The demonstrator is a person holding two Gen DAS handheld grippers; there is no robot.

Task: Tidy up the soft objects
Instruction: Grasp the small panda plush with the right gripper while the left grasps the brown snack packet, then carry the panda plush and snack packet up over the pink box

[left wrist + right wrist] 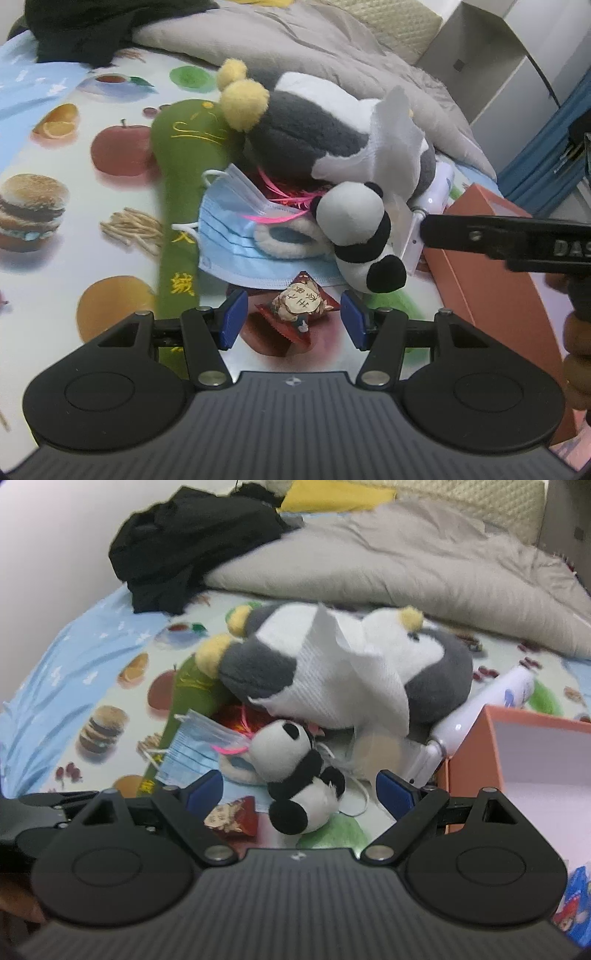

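Your tissue [384, 147] covers the middle of the penguin plush [306, 136], so you cannot see its belly there. The panda [360, 236] hides part of the face mask [229, 236] beneath it, and the mask hides part of the green cushion [181, 177]. In the right wrist view the orange box [469, 771] runs off the right edge, and the white bottle [491, 705] behind it is blurred.

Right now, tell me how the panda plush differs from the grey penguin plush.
The panda plush is much smaller than the grey penguin plush. The panda plush is black and white; the grey penguin plush is grey and white with yellow feet. A white tissue drapes over the grey penguin plush, none over the panda plush, which lies nearer both open claws. Both are soft toys lying in the same pile on the fruit-print sheet.
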